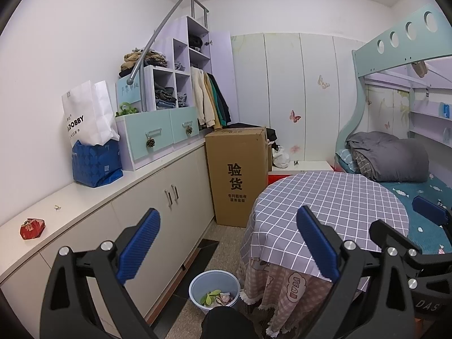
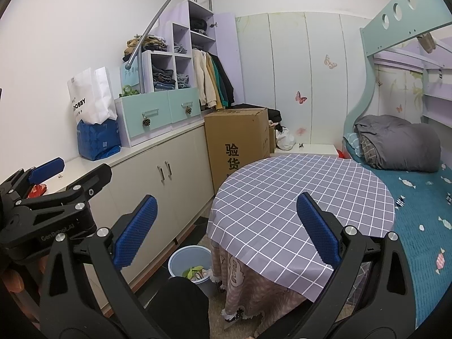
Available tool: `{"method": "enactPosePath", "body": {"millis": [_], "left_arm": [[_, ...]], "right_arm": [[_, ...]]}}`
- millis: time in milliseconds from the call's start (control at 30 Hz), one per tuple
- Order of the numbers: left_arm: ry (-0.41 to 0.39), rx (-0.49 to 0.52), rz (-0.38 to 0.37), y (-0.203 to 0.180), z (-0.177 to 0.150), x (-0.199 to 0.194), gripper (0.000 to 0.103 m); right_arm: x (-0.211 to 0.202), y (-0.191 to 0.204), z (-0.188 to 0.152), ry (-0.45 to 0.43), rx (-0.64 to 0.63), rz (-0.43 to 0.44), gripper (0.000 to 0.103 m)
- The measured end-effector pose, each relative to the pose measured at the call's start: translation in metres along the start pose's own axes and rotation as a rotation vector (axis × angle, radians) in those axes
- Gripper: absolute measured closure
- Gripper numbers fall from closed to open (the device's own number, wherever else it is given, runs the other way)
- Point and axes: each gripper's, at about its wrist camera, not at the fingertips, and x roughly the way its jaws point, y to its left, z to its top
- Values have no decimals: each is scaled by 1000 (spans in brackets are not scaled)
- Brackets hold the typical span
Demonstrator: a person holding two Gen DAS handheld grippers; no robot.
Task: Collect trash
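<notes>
The left tool (image 1: 227,243) hangs in the air with its two blue pads wide apart and nothing between them. The right tool (image 2: 226,230) is the same, pads spread and holding nothing. Both are raised above the near edge of the round bench (image 1: 339,197), which wears a grey checked cloth.

On the floor just left of that bench stands a pale blue bin (image 1: 214,289) with green scraps and wrappers inside. Further left of the round bench, on the long white cupboard top (image 1: 93,197), lies a crumpled red wrapper (image 1: 32,228), and a little beyond it a small pale scrap (image 1: 57,206). Neither tool touches them. Behind the round bench stands a tall cardboard box (image 1: 237,175), and to its right a bed (image 1: 423,197) with a folded grey quilt (image 1: 389,155).
</notes>
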Motion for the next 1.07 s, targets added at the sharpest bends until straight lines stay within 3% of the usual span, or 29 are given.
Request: {"method": "enactPosePath", "body": {"millis": [1067], "left_arm": [[46,22,10,-4,-6,19,8]], "right_arm": [[12,-19,-8,38,11,6,6]]}}
